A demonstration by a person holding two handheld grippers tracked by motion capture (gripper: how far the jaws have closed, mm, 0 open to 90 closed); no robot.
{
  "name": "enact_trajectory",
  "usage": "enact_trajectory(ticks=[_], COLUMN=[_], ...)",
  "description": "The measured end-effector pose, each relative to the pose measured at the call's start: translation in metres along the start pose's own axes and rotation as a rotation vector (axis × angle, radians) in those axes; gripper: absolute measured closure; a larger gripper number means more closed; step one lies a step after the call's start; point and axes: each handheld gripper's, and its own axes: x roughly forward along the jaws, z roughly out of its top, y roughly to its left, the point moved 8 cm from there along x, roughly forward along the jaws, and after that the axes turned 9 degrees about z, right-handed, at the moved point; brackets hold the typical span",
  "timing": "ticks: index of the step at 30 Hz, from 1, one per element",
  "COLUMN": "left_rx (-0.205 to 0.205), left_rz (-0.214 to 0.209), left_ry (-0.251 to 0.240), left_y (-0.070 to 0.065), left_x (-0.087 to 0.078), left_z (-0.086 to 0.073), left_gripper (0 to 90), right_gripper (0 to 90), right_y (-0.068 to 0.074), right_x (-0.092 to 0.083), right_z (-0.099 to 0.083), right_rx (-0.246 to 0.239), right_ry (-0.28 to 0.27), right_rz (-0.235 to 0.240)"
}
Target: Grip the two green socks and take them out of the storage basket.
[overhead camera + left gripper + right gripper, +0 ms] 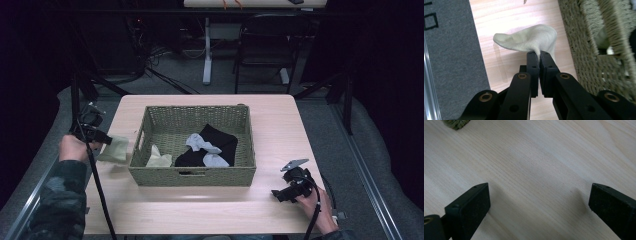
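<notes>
My left gripper (104,138) (539,53) is shut on a pale cream sock (115,149) (529,40), which hangs just above the table to the left of the woven basket (192,176) (584,42). Inside the basket lie a second cream sock (159,158), a black garment (215,142) and two light grey socks (202,144). My right gripper (278,195) (539,202) rests low over the bare wooden table (531,162) at the front right, open with nothing between its jaws.
The basket stands in the middle of a light wooden table (200,205). Grey floor (449,55) lies past the table's left edge. A chair (265,45) and a desk leg (207,50) stand behind the table.
</notes>
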Motion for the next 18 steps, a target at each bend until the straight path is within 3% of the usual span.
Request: enact_trajectory(ticks=[18], left_rx=[-0.036], left_rz=[-0.024], left_ry=[0.086], left_y=[-0.001], left_x=[0.05], left_z=[-0.019], left_gripper=[86.6], right_gripper=[2.9], right_y=[0.001], right_x=[0.001], right_z=[0.0], right_rx=[0.004], right_ry=[-0.004], right_rz=[0.006])
